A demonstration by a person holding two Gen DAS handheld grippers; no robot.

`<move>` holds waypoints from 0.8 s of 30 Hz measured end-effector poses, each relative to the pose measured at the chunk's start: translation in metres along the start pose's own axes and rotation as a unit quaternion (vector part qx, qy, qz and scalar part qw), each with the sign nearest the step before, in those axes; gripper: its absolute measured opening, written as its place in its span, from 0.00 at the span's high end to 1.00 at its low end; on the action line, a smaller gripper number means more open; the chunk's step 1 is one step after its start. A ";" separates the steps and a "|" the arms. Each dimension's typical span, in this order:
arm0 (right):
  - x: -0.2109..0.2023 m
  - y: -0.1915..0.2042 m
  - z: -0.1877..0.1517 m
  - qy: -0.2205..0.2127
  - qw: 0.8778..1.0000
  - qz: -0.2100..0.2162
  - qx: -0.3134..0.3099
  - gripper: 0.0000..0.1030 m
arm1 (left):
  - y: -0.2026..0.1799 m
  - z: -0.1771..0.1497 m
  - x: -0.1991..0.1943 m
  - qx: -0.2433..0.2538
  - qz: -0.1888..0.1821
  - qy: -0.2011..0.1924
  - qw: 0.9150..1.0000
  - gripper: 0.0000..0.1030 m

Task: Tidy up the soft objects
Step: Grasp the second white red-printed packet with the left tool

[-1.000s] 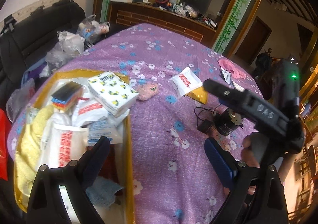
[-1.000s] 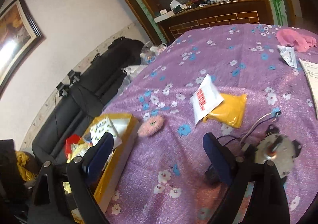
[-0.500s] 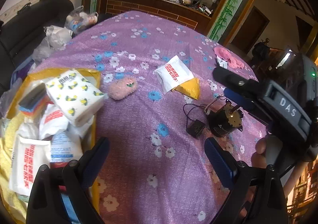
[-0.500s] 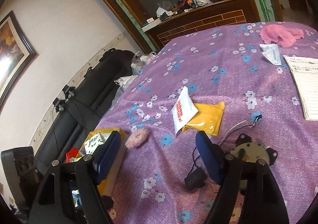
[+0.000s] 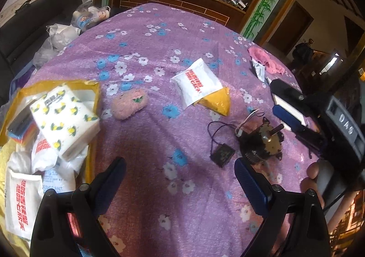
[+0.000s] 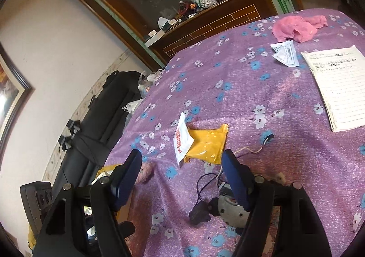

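A purple flower-print cloth covers the surface, and at its left edge a gold-rimmed box holds tissue packs and white pouches. Mid-cloth lie a white pouch with red print overlapping a yellow plastic packet, and a fuzzy pink pad beside the box. The left gripper hangs with jaws apart and empty; the right gripper has jaws closing, nothing between them.

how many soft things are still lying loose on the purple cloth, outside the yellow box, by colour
pink: 2, the fuzzy pouch and the crumpled cloth
white: 1, the packet with red print
yellow: 1, the packet under it
total: 4
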State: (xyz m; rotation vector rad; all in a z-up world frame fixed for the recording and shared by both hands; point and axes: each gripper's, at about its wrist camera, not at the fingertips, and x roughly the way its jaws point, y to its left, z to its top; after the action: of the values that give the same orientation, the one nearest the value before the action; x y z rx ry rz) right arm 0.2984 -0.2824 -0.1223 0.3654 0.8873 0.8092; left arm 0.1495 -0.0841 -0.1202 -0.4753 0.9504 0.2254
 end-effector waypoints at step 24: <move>-0.004 -0.052 0.012 -0.019 0.993 -0.062 0.095 0.30 | -0.081 0.114 0.134 0.094 0.181 -0.012 0.979 0.14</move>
State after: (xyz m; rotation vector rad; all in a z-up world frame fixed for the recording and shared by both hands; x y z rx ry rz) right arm 0.3310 -0.3190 -0.1446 0.4858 0.9437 0.6034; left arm 0.3397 -0.1031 -0.1514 -0.1218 1.0204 0.4637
